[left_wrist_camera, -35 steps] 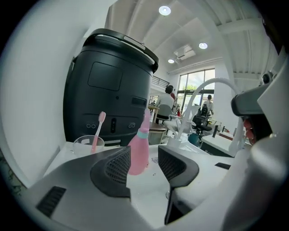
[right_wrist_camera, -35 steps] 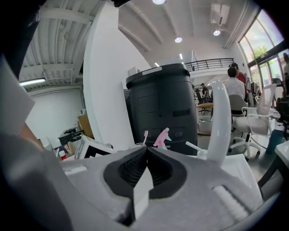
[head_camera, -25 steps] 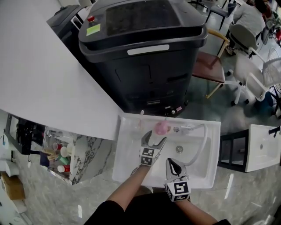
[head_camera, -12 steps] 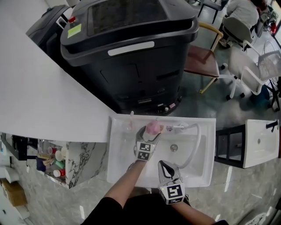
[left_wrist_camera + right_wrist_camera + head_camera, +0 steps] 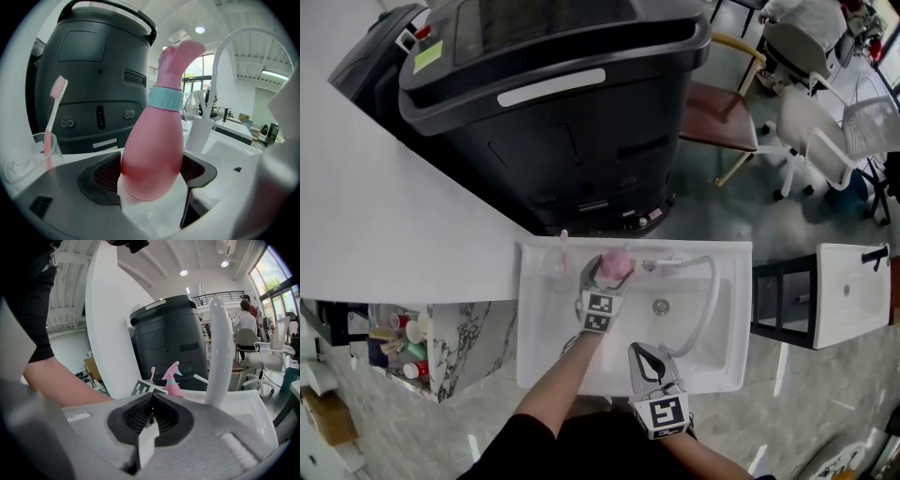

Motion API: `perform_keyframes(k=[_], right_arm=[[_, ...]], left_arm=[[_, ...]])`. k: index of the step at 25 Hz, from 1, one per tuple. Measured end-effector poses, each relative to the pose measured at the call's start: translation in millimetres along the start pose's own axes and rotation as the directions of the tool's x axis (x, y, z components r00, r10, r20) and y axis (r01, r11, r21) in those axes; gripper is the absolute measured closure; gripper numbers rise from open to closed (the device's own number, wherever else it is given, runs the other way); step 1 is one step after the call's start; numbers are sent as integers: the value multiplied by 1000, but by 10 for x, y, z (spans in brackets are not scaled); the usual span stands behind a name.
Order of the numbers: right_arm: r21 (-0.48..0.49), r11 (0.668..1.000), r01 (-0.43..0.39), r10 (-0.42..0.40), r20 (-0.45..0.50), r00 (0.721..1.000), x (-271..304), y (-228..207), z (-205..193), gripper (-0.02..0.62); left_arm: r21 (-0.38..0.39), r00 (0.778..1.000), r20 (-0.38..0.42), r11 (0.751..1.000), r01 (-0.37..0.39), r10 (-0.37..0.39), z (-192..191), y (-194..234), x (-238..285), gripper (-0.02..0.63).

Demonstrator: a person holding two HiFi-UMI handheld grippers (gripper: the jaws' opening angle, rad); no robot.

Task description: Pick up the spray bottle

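Pink plastic spray bottle (image 5: 153,150) with a teal collar stands upright on the back ledge of the white ceramic washbasin (image 5: 727,366), between a clear cup holding a pink toothbrush (image 5: 52,115) and the curved white faucet (image 5: 220,70). Your left gripper (image 5: 607,277) has it: the jaws are closed around the bulbous lower body, with a ribbed pad against each flank. I cannot tell whether the base has left the ledge. The bottle's long axis runs vertically, square to the jaws, so a straight upward pull should suit, with the faucet close on the right. Your right gripper (image 5: 645,356) hangs over the basin's near edge, well apart from the bottle, jaws pressed together and empty.
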State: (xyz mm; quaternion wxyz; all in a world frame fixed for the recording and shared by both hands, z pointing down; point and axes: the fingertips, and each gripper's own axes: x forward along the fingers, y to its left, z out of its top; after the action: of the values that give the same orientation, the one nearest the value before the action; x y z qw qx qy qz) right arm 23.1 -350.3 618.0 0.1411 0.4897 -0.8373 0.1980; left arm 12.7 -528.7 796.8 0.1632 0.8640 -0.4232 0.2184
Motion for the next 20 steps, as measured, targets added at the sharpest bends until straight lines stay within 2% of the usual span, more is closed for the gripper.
perform_keyframes(k=[4, 9, 20], right_arm=[[8, 1000, 15, -14, -5, 1000, -46, -58, -50, 597], [9, 999, 33, -33, 3, 999, -118, -101, -69, 597], [10, 998, 60, -60, 44, 997, -361, -5, 3, 597]], left_arm=[[-20, 1000, 8, 999, -26, 26, -42, 13, -100, 224], [-13, 995, 64, 997, -74, 74, 86, 30, -444, 224], [-49, 990, 119, 996, -68, 73, 253, -248, -1592, 224]])
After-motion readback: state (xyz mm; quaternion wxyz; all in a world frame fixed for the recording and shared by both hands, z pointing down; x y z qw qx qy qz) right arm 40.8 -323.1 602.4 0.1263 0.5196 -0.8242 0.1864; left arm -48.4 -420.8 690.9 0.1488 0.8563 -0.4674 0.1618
